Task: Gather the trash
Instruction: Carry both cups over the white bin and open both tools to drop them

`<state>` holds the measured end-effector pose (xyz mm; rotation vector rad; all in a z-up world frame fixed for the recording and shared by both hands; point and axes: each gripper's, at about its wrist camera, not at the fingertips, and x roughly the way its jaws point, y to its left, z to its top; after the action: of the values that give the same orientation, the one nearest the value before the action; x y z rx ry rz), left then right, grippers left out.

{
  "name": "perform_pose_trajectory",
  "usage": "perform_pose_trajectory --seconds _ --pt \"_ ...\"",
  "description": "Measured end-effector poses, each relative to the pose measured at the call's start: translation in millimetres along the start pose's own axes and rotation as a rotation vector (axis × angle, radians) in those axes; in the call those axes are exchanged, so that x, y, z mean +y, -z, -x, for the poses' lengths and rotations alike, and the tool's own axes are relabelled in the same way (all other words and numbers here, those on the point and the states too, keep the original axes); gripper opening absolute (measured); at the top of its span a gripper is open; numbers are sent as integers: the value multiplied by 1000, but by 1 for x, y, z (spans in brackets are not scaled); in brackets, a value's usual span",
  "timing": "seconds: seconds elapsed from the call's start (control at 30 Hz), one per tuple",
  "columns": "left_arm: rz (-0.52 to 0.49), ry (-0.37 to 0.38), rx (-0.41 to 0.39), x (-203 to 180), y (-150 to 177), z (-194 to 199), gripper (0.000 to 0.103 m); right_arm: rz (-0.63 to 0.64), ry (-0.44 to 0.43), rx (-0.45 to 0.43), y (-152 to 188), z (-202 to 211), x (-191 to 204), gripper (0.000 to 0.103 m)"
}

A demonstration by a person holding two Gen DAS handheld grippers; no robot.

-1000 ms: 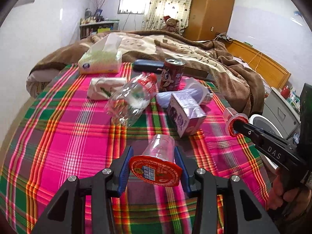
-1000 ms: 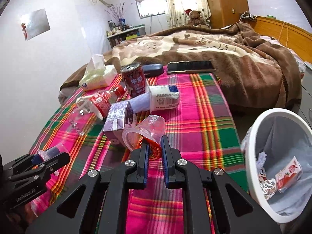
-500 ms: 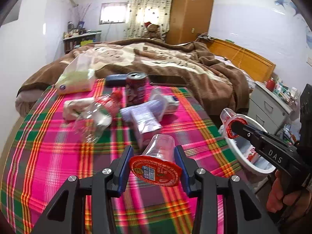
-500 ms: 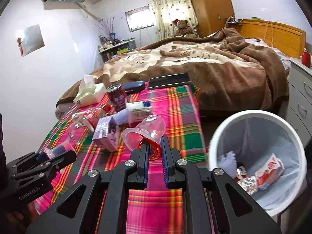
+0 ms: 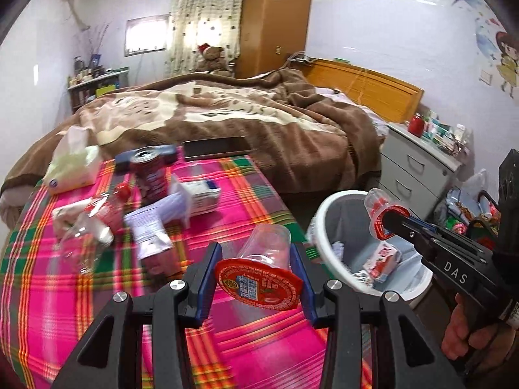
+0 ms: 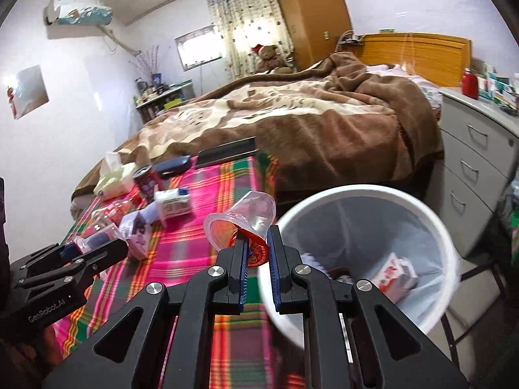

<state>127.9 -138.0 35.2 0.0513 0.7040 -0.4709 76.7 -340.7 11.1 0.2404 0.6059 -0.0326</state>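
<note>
Two clear jelly cups are carried binward: left gripper (image 5: 257, 287) fingers grasp one's body (image 5: 264, 253), right gripper (image 6: 258, 261) fingers pinch the other's lid (image 6: 251, 248), ready to drop into the wastebasket (image 6: 431, 223).

black claw (image 5: 259, 278), blue pads (image 5: 207, 278), silver screws

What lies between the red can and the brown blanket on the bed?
In the left wrist view, a dark blue case and a black phone lie between the red can and the brown blanket.
</note>
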Motion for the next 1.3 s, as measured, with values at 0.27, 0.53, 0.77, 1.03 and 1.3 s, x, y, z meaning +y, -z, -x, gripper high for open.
perform_pose_trajectory --seconds 0.27,0.53,0.77,1.03,1.3 --pt "-63 69 18 -45 -11 -21 44 -42 70 -4 0 9 -36 12" --pt "-96 148 66 -82 -18 -53 44 -91 145 19 1 10 -70 12" --pt "-124 167 105 -104 -19 -80 44 -113 186 55 6 3 -87 12" --pt "-137 187 130 -117 -19 -101 44 -121 195 112 9 -8 -97 13" --pt "-120 208 144 -117 -21 -109 65 -118 211 156 12 -12 -103 35"
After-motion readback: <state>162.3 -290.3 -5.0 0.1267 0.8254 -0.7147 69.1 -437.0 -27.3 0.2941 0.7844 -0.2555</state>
